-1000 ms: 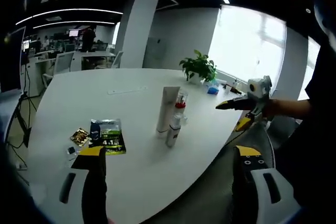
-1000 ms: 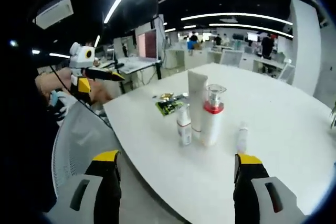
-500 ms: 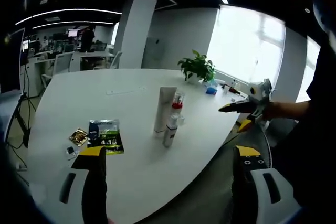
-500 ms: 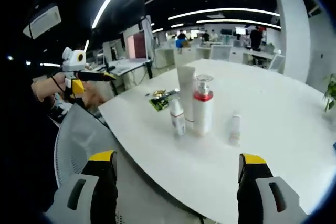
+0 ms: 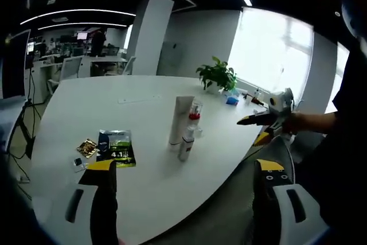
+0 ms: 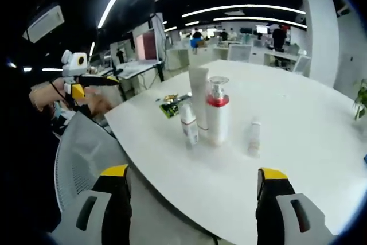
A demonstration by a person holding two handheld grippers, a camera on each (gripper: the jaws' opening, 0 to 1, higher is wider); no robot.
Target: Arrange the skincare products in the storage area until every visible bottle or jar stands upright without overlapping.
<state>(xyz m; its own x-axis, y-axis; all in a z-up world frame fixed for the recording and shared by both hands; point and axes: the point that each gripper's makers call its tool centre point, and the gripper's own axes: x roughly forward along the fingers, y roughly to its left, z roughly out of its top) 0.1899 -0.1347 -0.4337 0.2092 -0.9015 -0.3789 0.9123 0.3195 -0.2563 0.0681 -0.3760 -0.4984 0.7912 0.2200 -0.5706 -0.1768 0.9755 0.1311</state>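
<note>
Across the middle of both views I see the big white table (image 5: 74, 107), its rounded edge toward me. Beside its near edge in the right gripper view stands a grey mesh office chair (image 6: 86, 153), and a green potted plant (image 5: 217, 74) sits at the far side of the table in the left gripper view.

On the table the skincare products stand upright in a tight cluster. The tall white tube (image 6: 199, 89) is the largest, just beside the pump bottle with the red collar (image 6: 217, 112). A smaller white spray bottle (image 6: 188, 123) stands in front of the tube, and a little white bottle (image 6: 254, 137) stands apart, to the right of the cluster in the right gripper view. Some flat sachets (image 5: 116, 148) lie on the table well apart from the bottles.

My left gripper (image 5: 182, 176) hangs off the table's edge with its jaws spread wide and holding nothing; the cluster sits ahead, between the jaw tips and well beyond them. My right gripper (image 6: 195, 181) is likewise gaping and unladen, with the bottles well ahead between its tips.
</note>
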